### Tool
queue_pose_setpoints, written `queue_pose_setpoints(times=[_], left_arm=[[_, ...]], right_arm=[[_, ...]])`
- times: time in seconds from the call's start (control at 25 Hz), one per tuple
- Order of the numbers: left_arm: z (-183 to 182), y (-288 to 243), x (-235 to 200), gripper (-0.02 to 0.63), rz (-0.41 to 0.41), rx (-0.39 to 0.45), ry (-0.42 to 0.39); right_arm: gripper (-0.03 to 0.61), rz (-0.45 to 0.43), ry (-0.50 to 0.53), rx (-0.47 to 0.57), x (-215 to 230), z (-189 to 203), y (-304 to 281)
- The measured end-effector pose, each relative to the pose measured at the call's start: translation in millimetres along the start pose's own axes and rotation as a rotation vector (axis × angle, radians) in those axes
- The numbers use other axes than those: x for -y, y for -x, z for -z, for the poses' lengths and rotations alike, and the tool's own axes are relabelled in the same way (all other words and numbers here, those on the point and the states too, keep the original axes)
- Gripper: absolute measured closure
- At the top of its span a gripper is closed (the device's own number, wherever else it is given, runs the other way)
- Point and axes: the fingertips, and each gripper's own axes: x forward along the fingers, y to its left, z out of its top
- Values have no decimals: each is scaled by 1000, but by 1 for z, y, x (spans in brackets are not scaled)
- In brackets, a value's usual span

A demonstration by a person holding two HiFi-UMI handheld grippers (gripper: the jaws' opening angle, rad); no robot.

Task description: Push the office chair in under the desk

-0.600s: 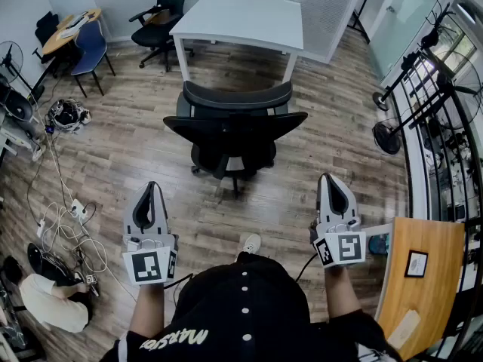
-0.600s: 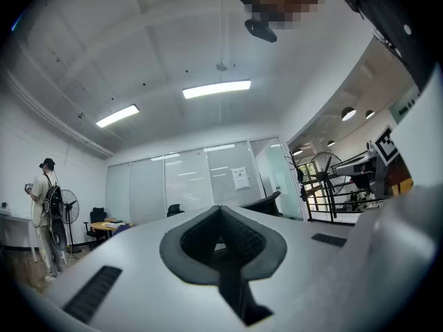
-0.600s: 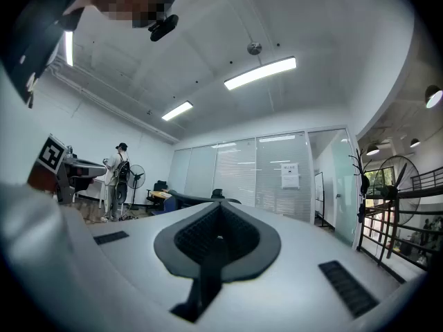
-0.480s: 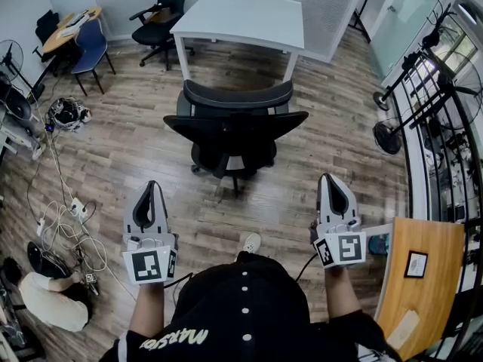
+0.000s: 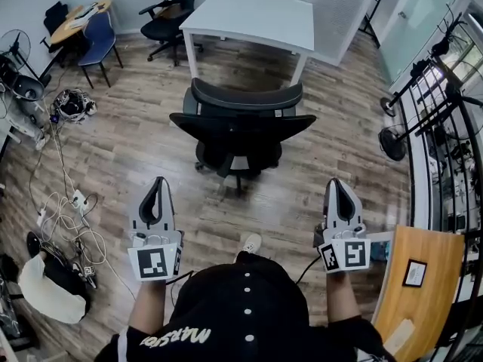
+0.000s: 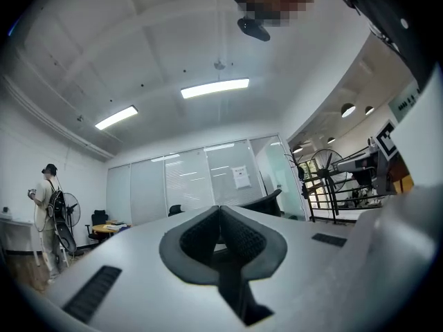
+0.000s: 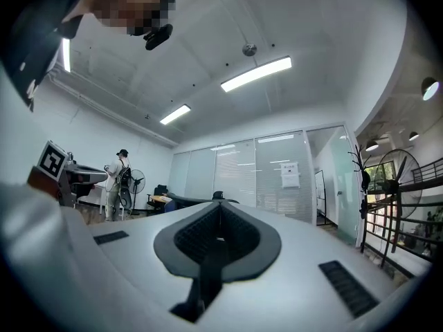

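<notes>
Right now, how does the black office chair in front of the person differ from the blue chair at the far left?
The office chair is black with armrests and a central spoked base; the blue chair stands on thin straight legs. The office chair stands on open floor short of the white desk; the blue chair sits beside the wooden table. Both are upright and empty.

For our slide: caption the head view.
Left gripper and right gripper, shut, face the office chair before the white desk.

Bright, even ceiling strip lights [image 7: 256,74]; sharp frames with strong fisheye bending at edges.
</notes>
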Motion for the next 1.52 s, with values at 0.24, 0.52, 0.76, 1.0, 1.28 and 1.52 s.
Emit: queue_pose_setpoints(times=[0.24,0.52,0.76,1.0,1.28,1.52], left_arm=[[4,-5,2,467,9,-13,-18],[20,-22,10,291,32,-83,-47],[26,-41,17,281,34,-125,-10],[35,-61,20,278,51,-155,-22],[49,-89,33,268,63,-191,-14],[57,-107,40,264,46,-212,-25]], right_arm=[[491,-19,-8,24,0,0,-3],[291,-42,-50,8,9,12,-19],[295,-76,-55,-7,15,17,-41],[295,-111,-18,-44,19,28,-67],[295,-140,3,-62,36,39,-93],[295,-171,16,-95,52,46,-108]])
